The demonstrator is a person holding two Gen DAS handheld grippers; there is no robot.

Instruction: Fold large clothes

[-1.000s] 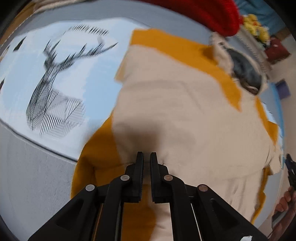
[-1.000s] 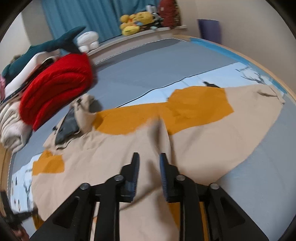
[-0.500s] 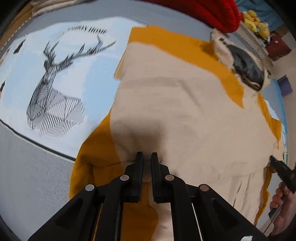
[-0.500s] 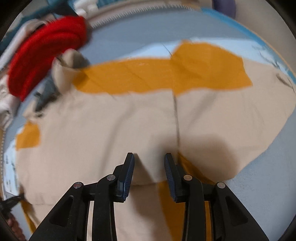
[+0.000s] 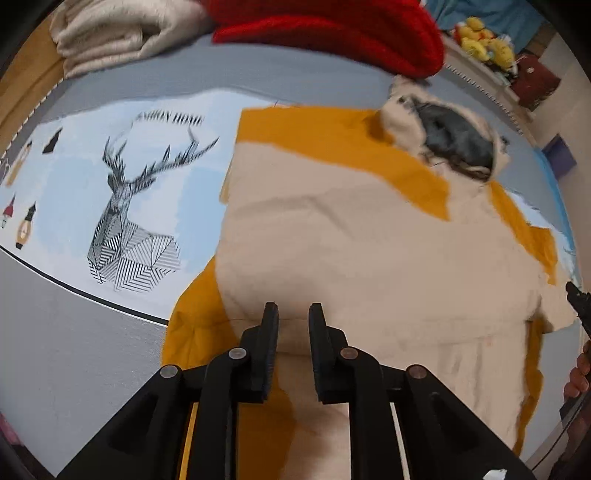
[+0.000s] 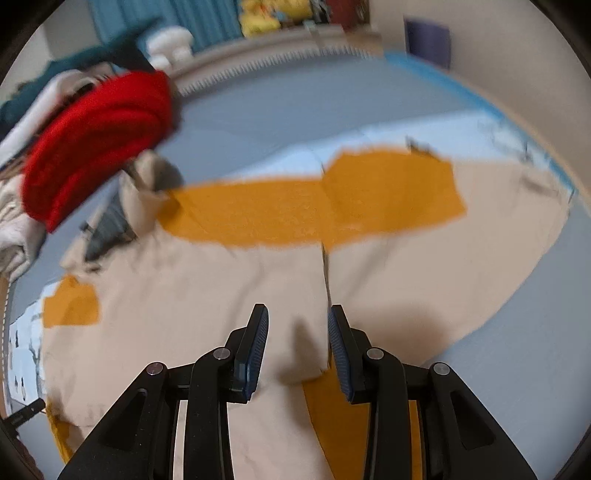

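Left claw (image 5: 291,314) just parted, off the beige-and-mustard garment (image 5: 351,258) (right claw (image 6: 297,314) released too).

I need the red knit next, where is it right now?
The red knit sits folded at the top of the left wrist view, beside the cream towel, just beyond the beige and orange garment's hood.

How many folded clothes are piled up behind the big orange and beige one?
2 that I can tell: a red knit at the top middle of the left wrist view, and a cream one beside it, top left. More may be hidden off the edge.
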